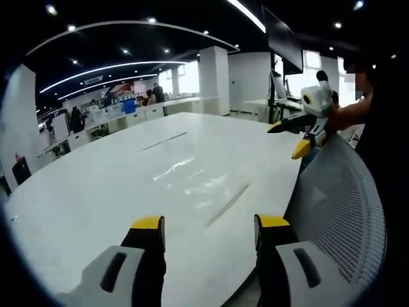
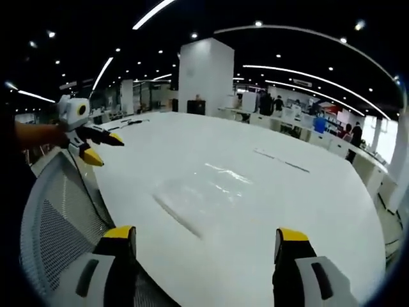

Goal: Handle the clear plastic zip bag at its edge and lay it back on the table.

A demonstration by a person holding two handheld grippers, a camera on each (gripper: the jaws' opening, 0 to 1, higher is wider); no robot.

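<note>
- Two hand-held grippers are up and empty: your left hand-held gripper [image 1: 208,233] has its jaws spread with nothing between them, and your right hand-held gripper [image 2: 206,244] stands the same way.
- You have the clear plastic zip bag [image 1: 195,185] lying flat on the white bench [image 1: 83,192], well ahead of both sets of jaws and untouched.
- Judged from this, the task is at its approach step; no edge is gripped yet.
- Its zip strip [image 2: 177,217] reads as a dark line along the near edge; in the right gripper view it runs from upper left to lower right, and the bag's long axis appears to follow it.
- The bag's far outline is too faint to fix exactly.
- Your next move calls for a low, shallow entry at that near edge, since the film lies flush with the bench.
- A mesh chair back [image 1: 339,211] stands just beside the bench edge; keep clear of it.
</note>
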